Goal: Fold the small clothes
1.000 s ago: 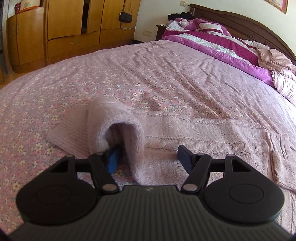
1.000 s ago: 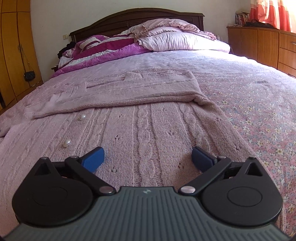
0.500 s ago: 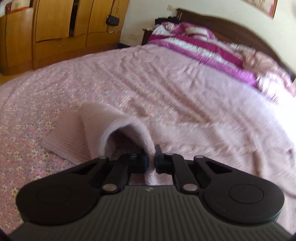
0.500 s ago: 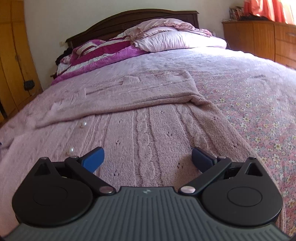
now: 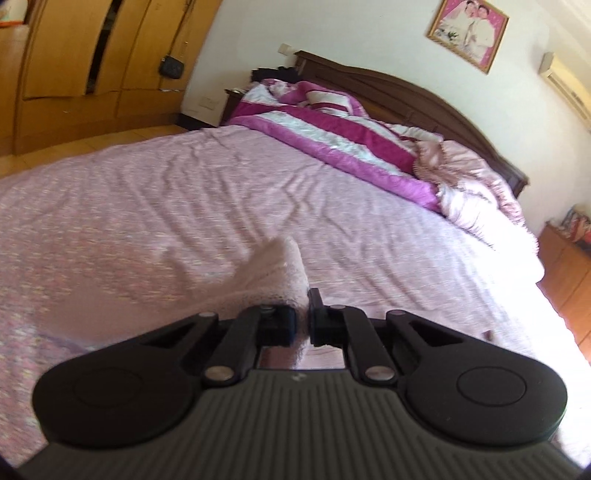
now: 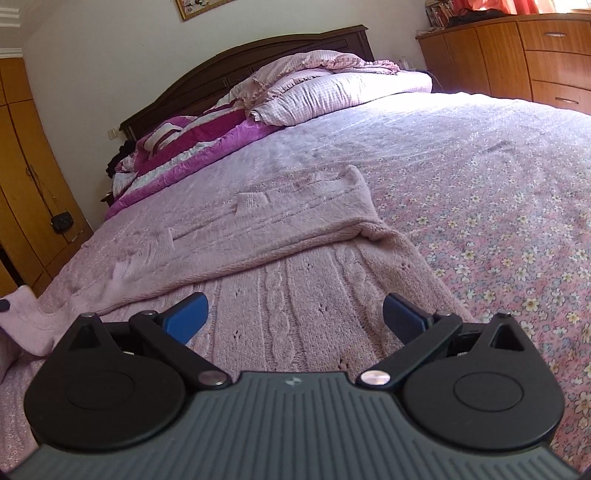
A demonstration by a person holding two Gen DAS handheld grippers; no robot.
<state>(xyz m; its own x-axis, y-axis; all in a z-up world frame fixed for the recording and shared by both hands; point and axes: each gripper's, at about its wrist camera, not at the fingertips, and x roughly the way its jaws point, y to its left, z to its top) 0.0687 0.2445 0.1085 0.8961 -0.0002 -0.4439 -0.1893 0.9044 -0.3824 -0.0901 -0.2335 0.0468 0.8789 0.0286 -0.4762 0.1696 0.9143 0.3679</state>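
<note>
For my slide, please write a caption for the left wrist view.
Left gripper shut on a pink knit sleeve, lifted above the floral bedspread.

A wide bed [image 6: 498, 192] under a pink floral sheet fills the room, backed by a dark wooden headboard [image 5: 424, 96]. Pale walls carry a framed portrait [image 5: 467, 31]. Honey-coloured wardrobes [image 5: 74, 70] stand left, wooden drawers [image 6: 535, 55] right, sunlit.

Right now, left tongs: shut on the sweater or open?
Shut on it. In the left wrist view the left tongs pinch a fold of the pink sweater, their pads almost meeting with knit fabric between them.
</note>
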